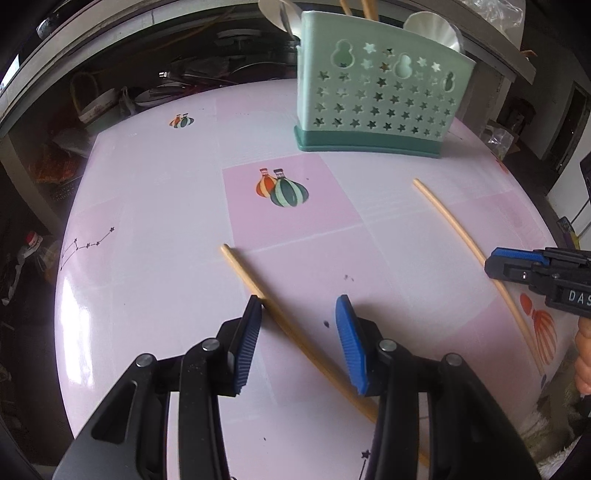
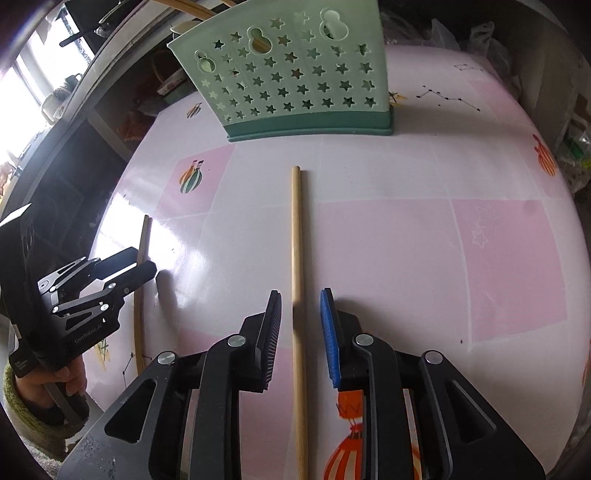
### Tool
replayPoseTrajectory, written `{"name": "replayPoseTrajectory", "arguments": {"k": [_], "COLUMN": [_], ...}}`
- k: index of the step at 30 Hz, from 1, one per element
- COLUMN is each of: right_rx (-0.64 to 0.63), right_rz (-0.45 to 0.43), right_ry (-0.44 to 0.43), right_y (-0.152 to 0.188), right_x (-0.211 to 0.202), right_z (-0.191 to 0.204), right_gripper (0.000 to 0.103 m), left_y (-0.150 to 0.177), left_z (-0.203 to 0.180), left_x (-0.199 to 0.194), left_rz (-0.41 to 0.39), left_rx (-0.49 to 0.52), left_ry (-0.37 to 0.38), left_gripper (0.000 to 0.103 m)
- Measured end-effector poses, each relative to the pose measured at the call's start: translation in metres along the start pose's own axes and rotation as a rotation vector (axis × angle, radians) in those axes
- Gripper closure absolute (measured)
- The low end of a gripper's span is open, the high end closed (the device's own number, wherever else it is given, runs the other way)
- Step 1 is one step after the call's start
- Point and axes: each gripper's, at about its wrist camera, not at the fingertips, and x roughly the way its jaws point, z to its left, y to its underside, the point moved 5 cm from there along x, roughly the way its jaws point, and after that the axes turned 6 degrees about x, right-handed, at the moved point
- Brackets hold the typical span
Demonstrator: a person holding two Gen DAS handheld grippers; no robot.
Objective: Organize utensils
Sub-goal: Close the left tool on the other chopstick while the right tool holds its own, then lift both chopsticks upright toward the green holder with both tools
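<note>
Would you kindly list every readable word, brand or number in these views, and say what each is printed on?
"DAS": white letters, cut off by the frame edge, on the black body of the right hand-held gripper.
"GenRoboLAI": roughly, small and slanted, on the black body of the left hand-held gripper.
No other text is legible.

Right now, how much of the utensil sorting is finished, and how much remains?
Partly done: the green holder already has spoons and chopstick tips showing above its rim. In hand, nothing yet: the left gripper is open around one chopstick, and the right gripper is open around the other chopstick. Both lie flat on the table. Left: grasp both and put them in the holder.
</note>
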Motion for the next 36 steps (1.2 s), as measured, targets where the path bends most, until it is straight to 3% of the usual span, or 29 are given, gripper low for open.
{"name": "replayPoseTrajectory", "arguments": {"k": [3,5,8,13,22,30,36], "right_rx": [-0.039,-0.06,-0.073,-0.077,-0.111,-0.136,-0.067], "right_rz": [-0.015,-0.028,-0.035,-0.024,-0.031,-0.072,-0.076], "right_ry": [0.017,0.04,0.055,0.046,0.072,0.098,0.048], "right_y": [-0.01,-0.016,-0.02,-0.021,-0.031,-0.033,-0.036], "right_x": [0.007,0.011,0.014,0.016,0.023,0.027,0.022], "right_z": [0.006,0.01,0.01,0.009,0.018,0.022,0.015], "right_gripper": [0.081,0.084,0.094,0.097,0.097,0.098,0.098], "left_y": [-0.009,-0.012,-0.012,-0.012,-0.026,-0.031,-0.032], "left_z": [0.007,0.009,0.006,-0.007,-0.01,-0.008,-0.011], "left_x": [0.005,0.007,0.007,0.007,0.017,0.021,0.021], "left_rz": [-0.01,-0.014,-0.024,-0.026,0.025,-0.006,-0.028], "left_rx": [-0.025,-0.04,-0.044,-0.004,0.065,0.039,0.046], "left_ry": [-0.003,0.011,0.061,0.098,0.022,-0.01,-0.031], "left_gripper": [0.075,0.085,0.091,0.092,0.091,0.091,0.093]}}
